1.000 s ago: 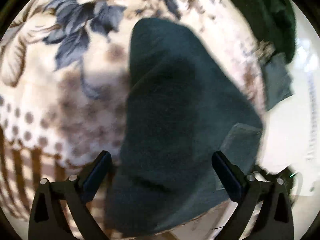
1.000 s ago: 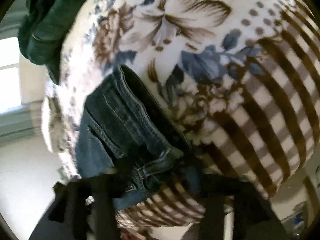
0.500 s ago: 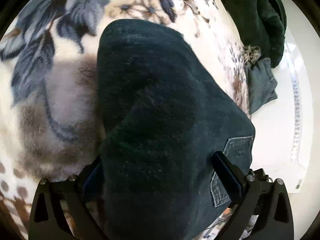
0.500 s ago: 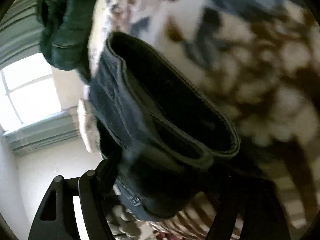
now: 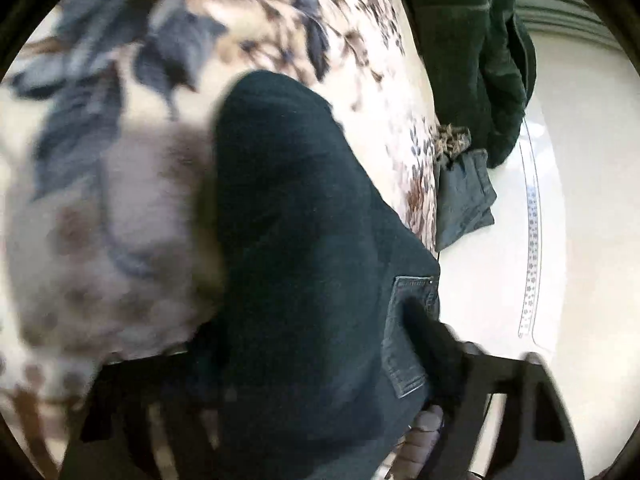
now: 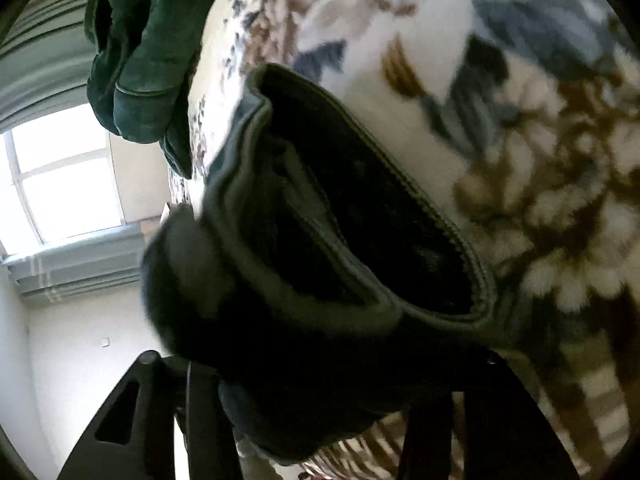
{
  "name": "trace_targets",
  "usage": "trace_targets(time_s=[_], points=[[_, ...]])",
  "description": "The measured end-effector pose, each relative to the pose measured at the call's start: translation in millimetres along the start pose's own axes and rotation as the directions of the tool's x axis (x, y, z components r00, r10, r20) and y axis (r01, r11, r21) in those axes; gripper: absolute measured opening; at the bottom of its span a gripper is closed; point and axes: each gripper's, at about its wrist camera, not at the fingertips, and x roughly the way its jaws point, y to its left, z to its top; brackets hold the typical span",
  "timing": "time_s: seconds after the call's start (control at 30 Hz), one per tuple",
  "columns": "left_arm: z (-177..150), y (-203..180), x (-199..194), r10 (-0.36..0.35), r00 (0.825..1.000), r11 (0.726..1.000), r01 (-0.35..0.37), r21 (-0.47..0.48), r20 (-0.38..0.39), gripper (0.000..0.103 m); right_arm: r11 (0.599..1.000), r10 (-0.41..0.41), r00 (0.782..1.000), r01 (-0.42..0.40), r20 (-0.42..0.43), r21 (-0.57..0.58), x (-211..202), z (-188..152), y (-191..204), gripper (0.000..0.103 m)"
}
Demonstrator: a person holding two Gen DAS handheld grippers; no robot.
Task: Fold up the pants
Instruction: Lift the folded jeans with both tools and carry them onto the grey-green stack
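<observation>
Dark blue jeans (image 5: 300,220) lie bunched on a floral blanket (image 5: 120,200). My left gripper (image 5: 316,360) is closing on a thick fold of them. Its right finger (image 5: 428,340) presses by the back pocket, and its left finger is blurred behind the cloth. In the right wrist view the jeans' open waistband (image 6: 340,240) gapes toward the camera. My right gripper (image 6: 320,400) is closing on its lower edge, with denim filling the gap between the jaws. A trouser leg end (image 5: 464,200) hangs at the blanket's edge.
A dark green garment (image 5: 480,60) is heaped at the blanket's far corner, also visible as the green garment (image 6: 140,60) in the right wrist view. The blanket (image 6: 520,160) has brown stripes near me. Pale floor (image 5: 580,240) lies beyond the edge, and a window (image 6: 60,180) is at left.
Both grippers came down and forward onto the jeans. Their jaws narrowed around the cloth: the left over the fold by the pocket, the right over the waistband.
</observation>
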Motion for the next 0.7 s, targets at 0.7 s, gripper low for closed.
trace_targets(time_s=[0.7], points=[[101.4,-102.6,-104.6,-0.084,0.986,0.994,0.074,0.077,0.141,0.053,0.984,0.067,0.998,-0.065,0.001,-0.164,-2.0,17.3,199.1,0.041]])
